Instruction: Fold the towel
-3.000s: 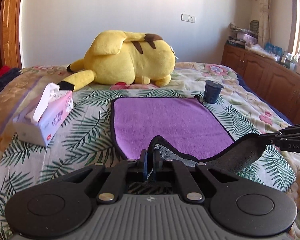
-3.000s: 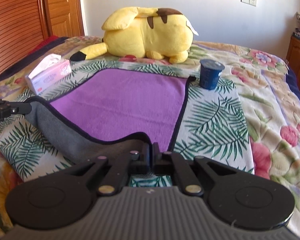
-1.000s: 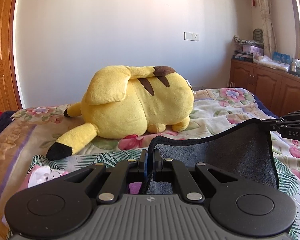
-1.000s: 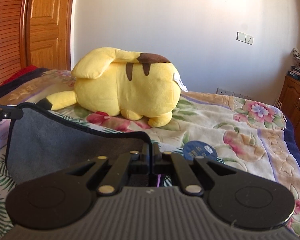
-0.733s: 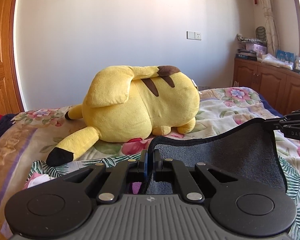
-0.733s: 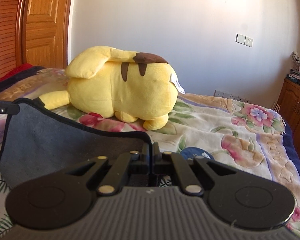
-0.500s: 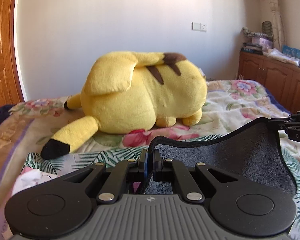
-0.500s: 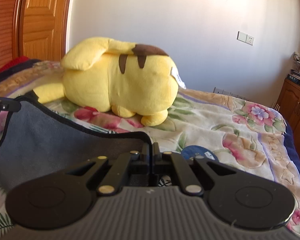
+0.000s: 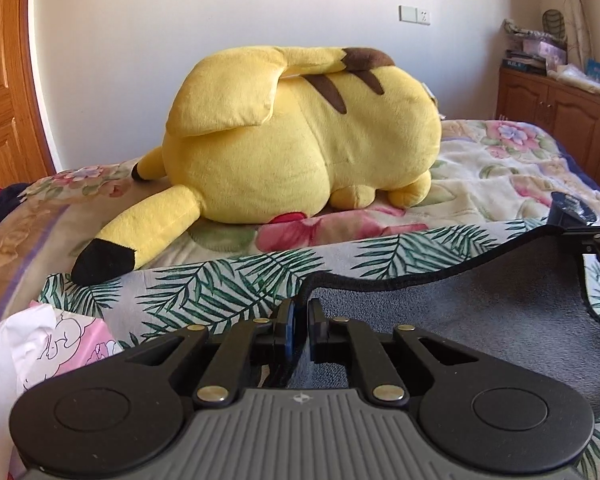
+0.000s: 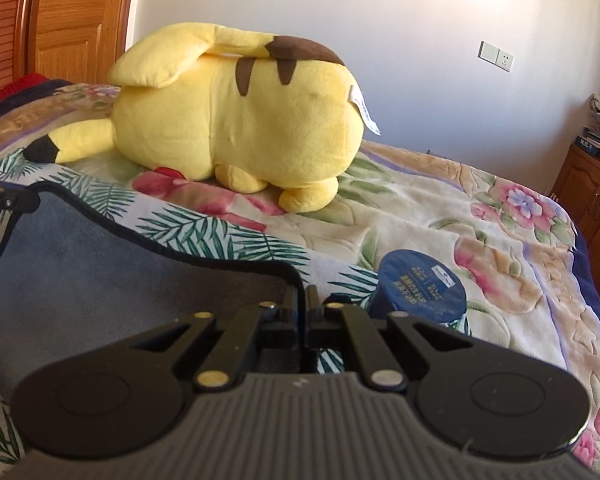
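The left hand-held gripper [image 9: 299, 312] is clamped on a corner of the towel [image 9: 480, 312], its jaws pinched together with the black-bound hem coming up between them. From there the hem runs off to the right in a shallow sag, and the grey face of the cloth spreads below it. At the far right of the left wrist view, the right hand-held gripper [image 9: 560, 231] has the other corner nipped tight.

Over on the right wrist view it's the same story mirrored: the right hand-held gripper's jaws are closed on the hem at the near corner, and the grey towel stretches away to the left, up to the left hand-held gripper at the frame's edge. So the towel hangs between the two, held by one edge, low over the palm-leaf sheet [image 9: 228, 284] on the bed [image 10: 440, 216].

Just beside the right hand-held gripper, on its right, stands a dark blue cup [image 10: 420, 284] with a printed lid; whether it touches the towel can't be told. Beyond the towel lies a big yellow plush toy [image 9: 300, 140] on its side, black-tipped ear pointing towards the left. In the lower left of the left wrist view sits a pink tissue pack [image 9: 56, 344], white tissue poking out. A wooden cabinet [image 9: 560, 112] stands along the right wall.
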`<move>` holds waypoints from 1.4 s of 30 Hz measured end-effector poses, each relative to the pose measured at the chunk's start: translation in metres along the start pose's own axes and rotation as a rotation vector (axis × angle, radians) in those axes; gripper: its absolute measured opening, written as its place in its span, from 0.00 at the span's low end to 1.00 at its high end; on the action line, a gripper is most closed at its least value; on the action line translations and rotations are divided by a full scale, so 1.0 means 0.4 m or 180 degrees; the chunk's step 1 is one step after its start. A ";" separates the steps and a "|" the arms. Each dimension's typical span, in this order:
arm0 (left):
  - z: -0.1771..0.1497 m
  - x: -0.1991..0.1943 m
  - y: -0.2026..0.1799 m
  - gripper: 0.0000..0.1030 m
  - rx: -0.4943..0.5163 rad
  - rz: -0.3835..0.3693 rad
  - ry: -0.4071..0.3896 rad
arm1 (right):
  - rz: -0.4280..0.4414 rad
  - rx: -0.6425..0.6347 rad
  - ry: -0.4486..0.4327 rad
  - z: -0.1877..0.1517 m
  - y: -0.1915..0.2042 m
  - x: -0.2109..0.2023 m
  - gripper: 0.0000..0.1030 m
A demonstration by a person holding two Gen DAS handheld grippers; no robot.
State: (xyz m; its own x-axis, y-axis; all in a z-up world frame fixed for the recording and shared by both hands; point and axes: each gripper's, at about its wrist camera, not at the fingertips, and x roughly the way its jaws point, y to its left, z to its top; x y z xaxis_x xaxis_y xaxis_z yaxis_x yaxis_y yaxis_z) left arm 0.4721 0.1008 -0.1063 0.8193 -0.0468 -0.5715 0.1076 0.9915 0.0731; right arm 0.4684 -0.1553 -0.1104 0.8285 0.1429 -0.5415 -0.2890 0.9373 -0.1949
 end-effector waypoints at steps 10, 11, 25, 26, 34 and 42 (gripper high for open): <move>0.004 -0.059 -0.007 0.26 0.0009 -0.0035 -0.0069 | 0.0017 0.0041 -0.0056 0.015 0.002 -0.050 0.32; 0.005 -0.067 -0.011 0.28 0.0019 -0.0045 -0.0067 | 0.0045 0.0048 -0.0058 0.018 0.003 -0.060 0.32; 0.029 -0.258 -0.058 0.34 0.0054 -0.0165 -0.0194 | 0.0303 0.0198 -0.0140 0.036 0.044 -0.263 0.32; 0.031 -0.274 -0.062 0.35 0.0063 -0.0168 -0.0212 | 0.0313 0.0208 -0.0149 0.037 0.046 -0.280 0.32; 0.042 -0.379 -0.075 0.41 0.0090 -0.0192 -0.0282 | 0.0353 0.0223 -0.0252 0.048 0.050 -0.406 0.32; 0.038 -0.485 -0.075 0.48 0.0152 -0.0128 -0.0282 | 0.0345 0.0303 -0.0316 0.057 0.049 -0.493 0.32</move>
State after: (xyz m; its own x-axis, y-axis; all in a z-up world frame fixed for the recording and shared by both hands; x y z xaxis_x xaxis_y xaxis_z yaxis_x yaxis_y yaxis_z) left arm 0.3186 0.0784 0.0146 0.8601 -0.0990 -0.5005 0.1664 0.9818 0.0917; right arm 0.3104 -0.1578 0.0112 0.8397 0.2710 -0.4707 -0.3363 0.9399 -0.0588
